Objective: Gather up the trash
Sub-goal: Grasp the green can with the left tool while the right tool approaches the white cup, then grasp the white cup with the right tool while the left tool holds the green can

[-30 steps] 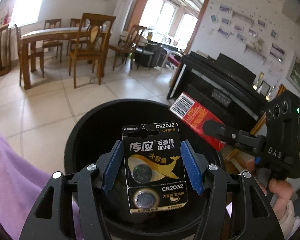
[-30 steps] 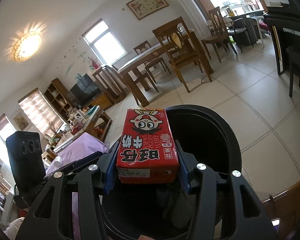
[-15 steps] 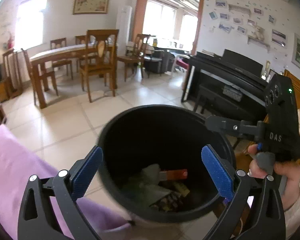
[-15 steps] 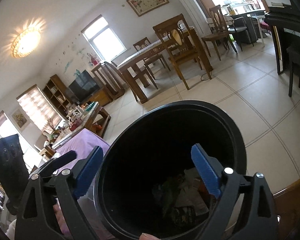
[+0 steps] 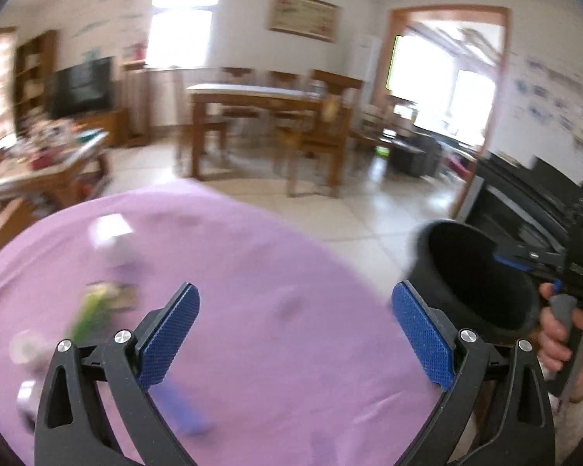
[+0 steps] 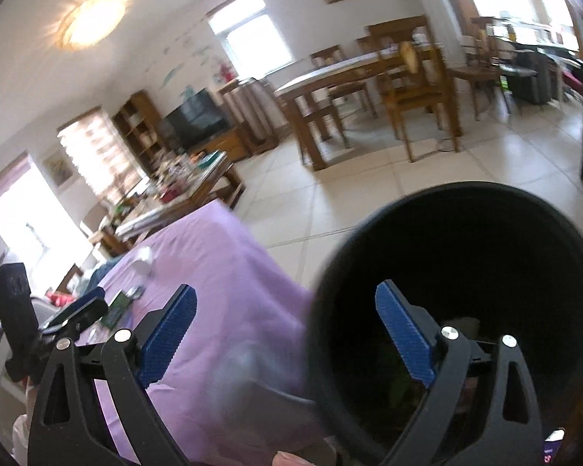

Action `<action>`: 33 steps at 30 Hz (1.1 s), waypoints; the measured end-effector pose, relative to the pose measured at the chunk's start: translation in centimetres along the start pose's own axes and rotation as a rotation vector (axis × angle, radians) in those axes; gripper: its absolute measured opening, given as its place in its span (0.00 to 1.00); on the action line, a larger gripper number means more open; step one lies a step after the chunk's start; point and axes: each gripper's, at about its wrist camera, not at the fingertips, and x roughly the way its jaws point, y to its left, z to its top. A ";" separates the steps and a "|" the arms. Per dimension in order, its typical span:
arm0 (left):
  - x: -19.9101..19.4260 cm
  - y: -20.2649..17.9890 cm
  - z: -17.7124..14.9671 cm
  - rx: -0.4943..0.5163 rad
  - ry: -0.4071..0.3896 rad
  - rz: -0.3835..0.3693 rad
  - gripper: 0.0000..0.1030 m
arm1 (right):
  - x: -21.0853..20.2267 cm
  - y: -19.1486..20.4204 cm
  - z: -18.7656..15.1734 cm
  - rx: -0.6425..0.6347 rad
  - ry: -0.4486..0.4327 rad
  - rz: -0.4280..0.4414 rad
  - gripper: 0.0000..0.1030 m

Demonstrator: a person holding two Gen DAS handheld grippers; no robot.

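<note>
**Remaining trash is lying left of both tools, bin to the right**

On the far left of the purple-covered bench (image 5: pixel 252 272), the leftover trash is sitting in a loose cluster: a green wrapper (image 5: pixel 93 306), a white crumpled piece (image 5: pixel 110 233) behind it, and a pale round bit (image 5: pixel 25 343) at the near edge, all blurred and hard to identify further. From the left tool (image 5: pixel 295 334) these pieces are lying forward and to its left, with bare cloth directly between the fingers. Its jaws are standing spread wide and holding nothing. The wrapper's long axis appears to be running roughly away from the camera, though the blur is making that uncertain.

Moving right, the right tool (image 6: pixel 287 334) is also standing spread and empty, straddling the bench corner and the near rim of the black bin (image 6: pixel 563 233). Its own view is showing the same litter well off to its left, small and distant, with the wrapper (image 6: pixel 116 308) just beside the left tool's tip.

Furthest right, the bin is standing off the bench's right edge, with some trash already lying at its bottom.

By my judgement the left tool is the nearer one, so the coming reach is going leftward and forward toward the wrapper.
</note>
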 end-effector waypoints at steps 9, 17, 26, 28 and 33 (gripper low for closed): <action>-2.0 12.7 -1.0 -0.125 0.079 0.165 0.86 | 6.3 10.6 -0.7 -0.150 0.104 0.117 0.90; 1.7 15.9 -1.0 -0.145 0.231 0.132 0.35 | 12.0 18.1 0.0 -0.291 0.178 0.159 0.89; 1.6 16.1 -1.0 -0.155 0.194 0.095 0.21 | 20.6 24.0 0.9 -0.416 0.277 0.153 0.81; 1.2 16.3 -1.2 -0.179 0.181 0.086 0.21 | 22.1 24.7 1.0 -0.435 0.293 0.148 0.75; 0.5 16.7 -1.4 -0.212 0.159 0.087 0.21 | 26.4 26.3 0.8 -0.493 0.357 0.100 0.57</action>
